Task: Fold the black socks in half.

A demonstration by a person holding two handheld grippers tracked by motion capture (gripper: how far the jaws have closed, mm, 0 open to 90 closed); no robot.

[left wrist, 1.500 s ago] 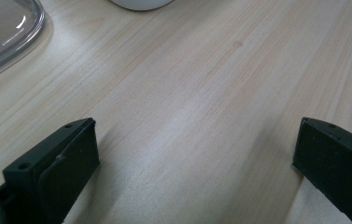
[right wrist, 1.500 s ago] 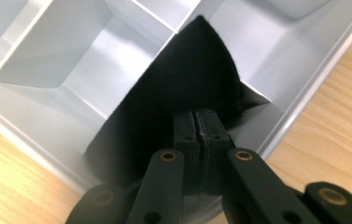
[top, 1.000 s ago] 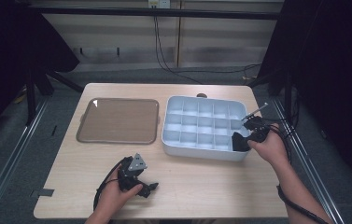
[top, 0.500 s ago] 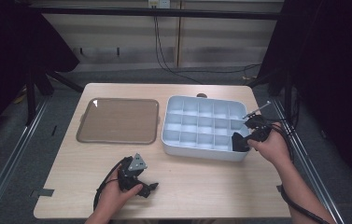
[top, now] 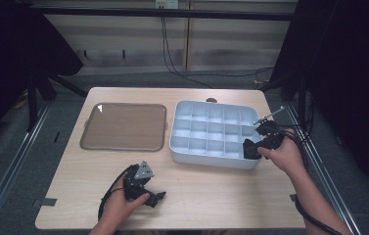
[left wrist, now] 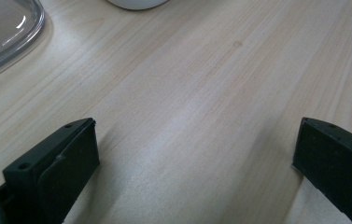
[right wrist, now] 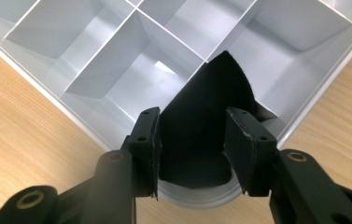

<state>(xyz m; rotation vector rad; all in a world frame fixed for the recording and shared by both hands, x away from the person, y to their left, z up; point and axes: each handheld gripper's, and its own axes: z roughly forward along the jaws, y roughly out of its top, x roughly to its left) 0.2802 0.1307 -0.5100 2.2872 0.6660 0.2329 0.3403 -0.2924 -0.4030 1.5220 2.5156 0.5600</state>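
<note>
A: Layout, big to small. Wooden table [top: 211, 196], two things on it side by side: clear plastic lid [top: 124, 126] lying flat at the left, white compartment organizer box [top: 211, 128] to its right, open. Lid is off and parked well apart from the cells, I'd say so both grippers get free access from above.

B: Right side?

A: Right gripper [right wrist: 193, 135] sits at the box's near right corner, held by the right hand [top: 284, 155]. Jaws are clamped on a black fabric piece [right wrist: 201, 116], one pad on each side of it. Cloth is bunched between them, and its pointed free end stands up over the corner compartment.

B: In the cell or above it?

A: Lower part looks inside the corner cell, against the rounded corner wall. Can't tell if it touches the floor of the cell. The grip is low on the cloth, near the rim, probably so the jaws steer the bulk of it past the dividers.

B: Left?

A: Left gripper [top: 145, 188] is idle on the near table edge, well apart from the box, held by the left hand [top: 123, 205]. Its own view has the jaws spread wide over bare wood, nothing between them. Lid rim [left wrist: 10, 37] is just at the top left there. Reads as parked out of the way.

B: Other cells?

A: The ones visible look empty.
</note>
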